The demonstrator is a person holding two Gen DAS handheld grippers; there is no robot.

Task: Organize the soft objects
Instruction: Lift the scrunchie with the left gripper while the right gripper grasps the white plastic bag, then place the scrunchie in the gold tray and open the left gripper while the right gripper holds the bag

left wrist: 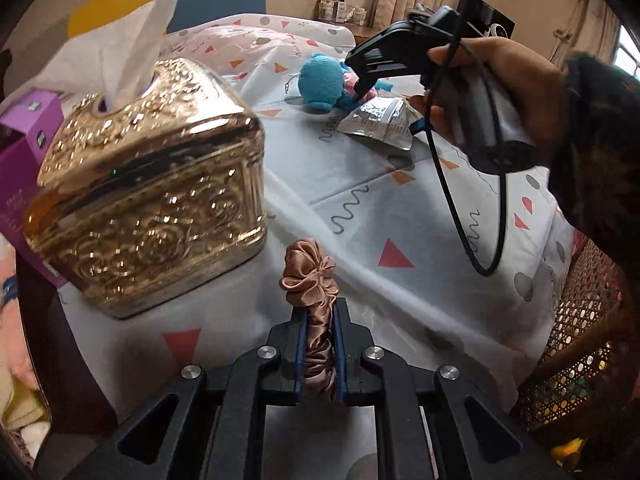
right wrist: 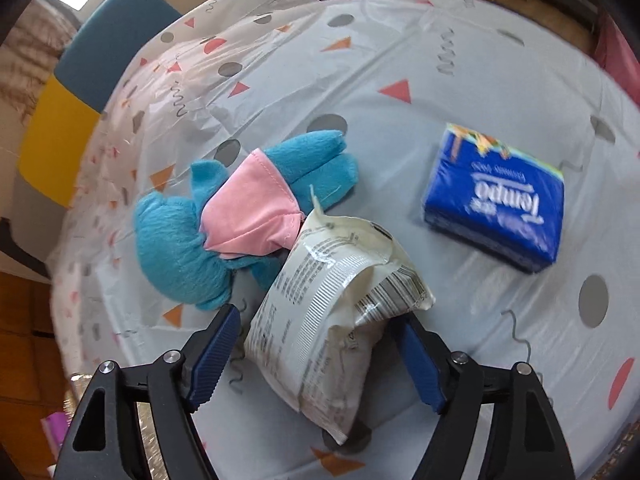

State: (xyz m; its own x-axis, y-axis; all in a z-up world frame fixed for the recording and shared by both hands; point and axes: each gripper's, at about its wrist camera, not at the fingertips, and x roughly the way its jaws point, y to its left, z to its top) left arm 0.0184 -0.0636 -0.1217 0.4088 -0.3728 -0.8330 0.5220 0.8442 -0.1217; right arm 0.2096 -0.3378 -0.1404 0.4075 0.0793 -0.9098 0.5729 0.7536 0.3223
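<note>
left gripper [left wrist: 320, 344] pinches our brown satin scrunchie [left wrist: 310, 280] beside the gold embossed tissue box [left wrist: 152, 200] | right gripper [right wrist: 316, 356] spread around the crumpled white foil packet [right wrist: 332, 308] on the patterned tablecloth [right wrist: 440, 60] | we centre the pads, avoid the blue plush toy [right wrist: 192, 240], then close gently

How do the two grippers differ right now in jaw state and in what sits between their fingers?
The left gripper is shut on the brown scrunchie, pads pressing it; the right gripper is open, its pads standing clear of the white packet between them. The scrunchie is carried above the tablecloth; the packet lies on it, beside the blue plush toy. Both grippers point down at the table and have blue pads.
</note>
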